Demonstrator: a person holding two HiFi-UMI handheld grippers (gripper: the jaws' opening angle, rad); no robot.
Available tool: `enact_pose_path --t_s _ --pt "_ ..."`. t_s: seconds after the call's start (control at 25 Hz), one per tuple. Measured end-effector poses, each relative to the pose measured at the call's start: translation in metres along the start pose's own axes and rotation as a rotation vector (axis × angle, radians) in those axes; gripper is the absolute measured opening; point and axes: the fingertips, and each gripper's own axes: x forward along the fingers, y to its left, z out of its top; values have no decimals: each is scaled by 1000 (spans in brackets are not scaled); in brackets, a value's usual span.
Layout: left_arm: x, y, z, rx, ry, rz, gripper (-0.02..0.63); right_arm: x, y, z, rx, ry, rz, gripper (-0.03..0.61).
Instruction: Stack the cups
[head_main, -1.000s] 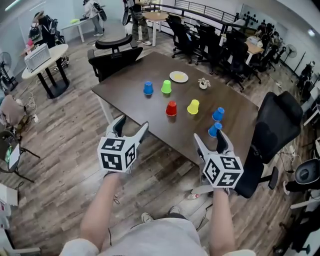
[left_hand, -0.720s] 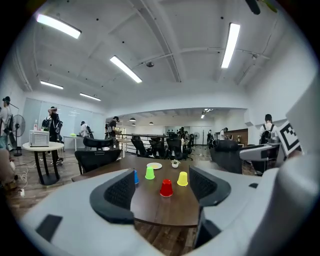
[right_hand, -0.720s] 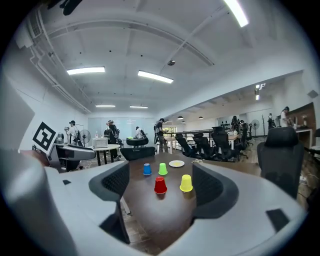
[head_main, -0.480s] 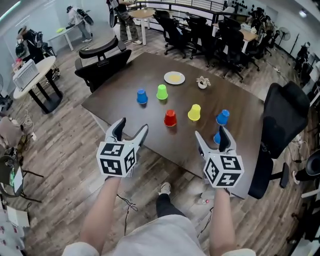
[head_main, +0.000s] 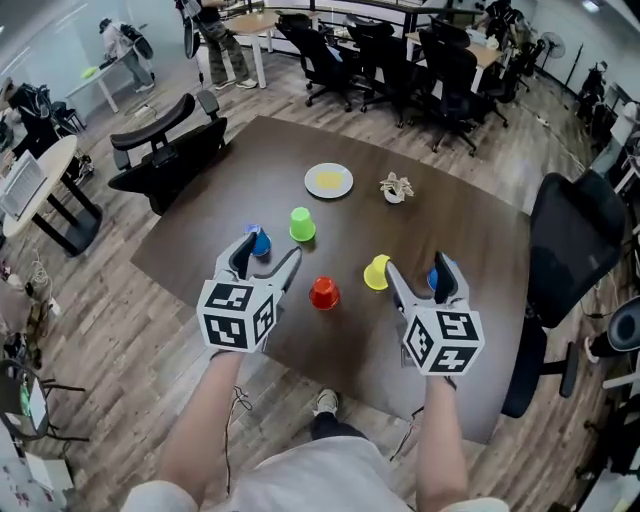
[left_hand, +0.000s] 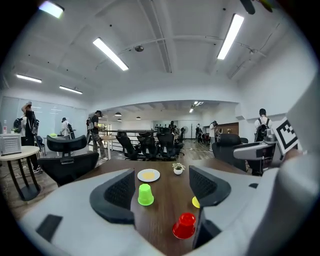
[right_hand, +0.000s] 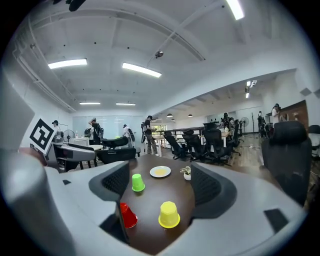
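Upside-down cups stand on the dark brown table (head_main: 470, 240): a green cup (head_main: 301, 224), a red cup (head_main: 323, 292), a yellow cup (head_main: 377, 271), and a blue cup (head_main: 260, 241) partly behind my left gripper. Another blue cup (head_main: 432, 277) peeks out behind my right gripper. My left gripper (head_main: 264, 263) hovers open over the table's near left part, empty. My right gripper (head_main: 416, 280) hovers open at the near right, empty. The green cup (left_hand: 145, 195) and red cup (left_hand: 184, 226) show between the left jaws. The yellow cup (right_hand: 169, 215) lies ahead between the right jaws.
A white plate (head_main: 329, 180) with something yellow on it and a small white object (head_main: 396, 187) sit at the table's far side. Black office chairs (head_main: 165, 150) stand around the table, one (head_main: 570, 260) at the right. People stand in the background.
I have stepped closer to the table; both grippers have moved forward over its near edge, still open. The cups now sit close ahead of the jaws.
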Motion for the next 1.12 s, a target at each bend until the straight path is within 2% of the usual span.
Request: enact_pose_path --t_s 0.2,0.44,0.6,0.8,1.12 --pt "39 22 15 20 18 -25 339 43 -7 9 17 9 -14 385" --pt "69 42 12 29 32 -78 338 70 -2 2 38 27 -32 385" --pt "78 65 -4 36 47 -138 339 80 18 -2 51 26 -69 385" --pt "81 98 -24 71 51 -257 339 82 54 -1 63 -1 -157 385" --pt "96 145 -86 128 124 -420 339 96 133 -28 83 24 -218 383"
